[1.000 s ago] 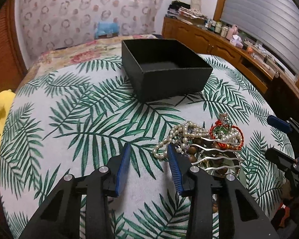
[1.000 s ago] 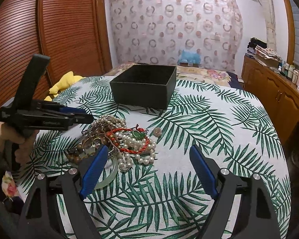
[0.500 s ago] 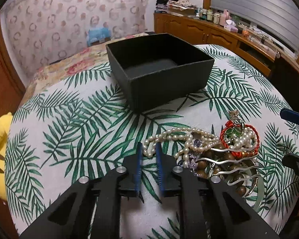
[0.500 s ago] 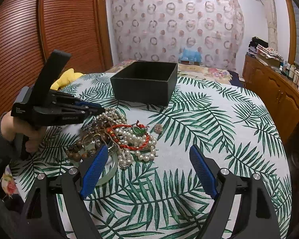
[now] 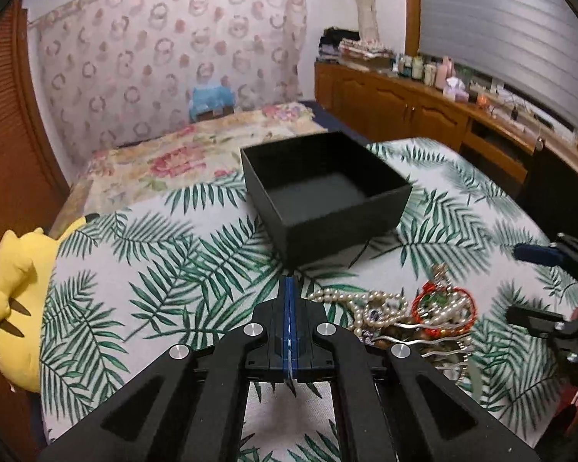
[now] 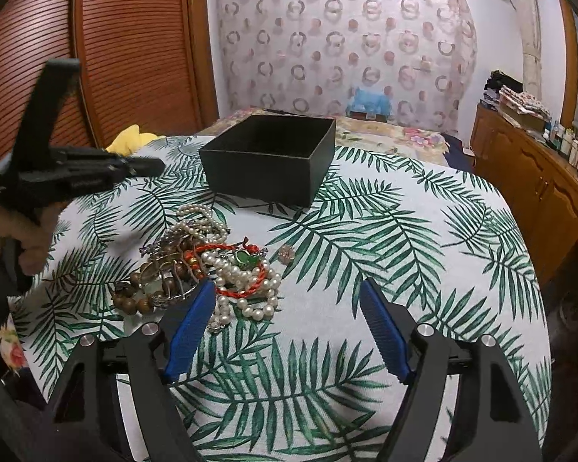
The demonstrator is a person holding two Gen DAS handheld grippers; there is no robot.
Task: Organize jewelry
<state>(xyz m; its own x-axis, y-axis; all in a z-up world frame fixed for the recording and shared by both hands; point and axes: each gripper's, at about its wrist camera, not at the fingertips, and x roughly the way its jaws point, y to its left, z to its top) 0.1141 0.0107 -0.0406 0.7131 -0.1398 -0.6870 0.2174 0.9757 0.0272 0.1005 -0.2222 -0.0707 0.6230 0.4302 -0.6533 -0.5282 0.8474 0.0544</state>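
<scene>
One black box (image 6: 273, 158), one jewelry pile (image 6: 208, 261), two grippers.

The left wrist view looks along its tool (image 5: 289, 288) from low over the worktop (image 5: 142, 292), facing the black box (image 5: 327, 208) close ahead. The right wrist view sits further back and higher, facing the same box (image 6: 269, 161) across the jewelry pile (image 6: 212, 261). Both share box, pile (image 5: 404, 315) and patterned curtain.
</scene>
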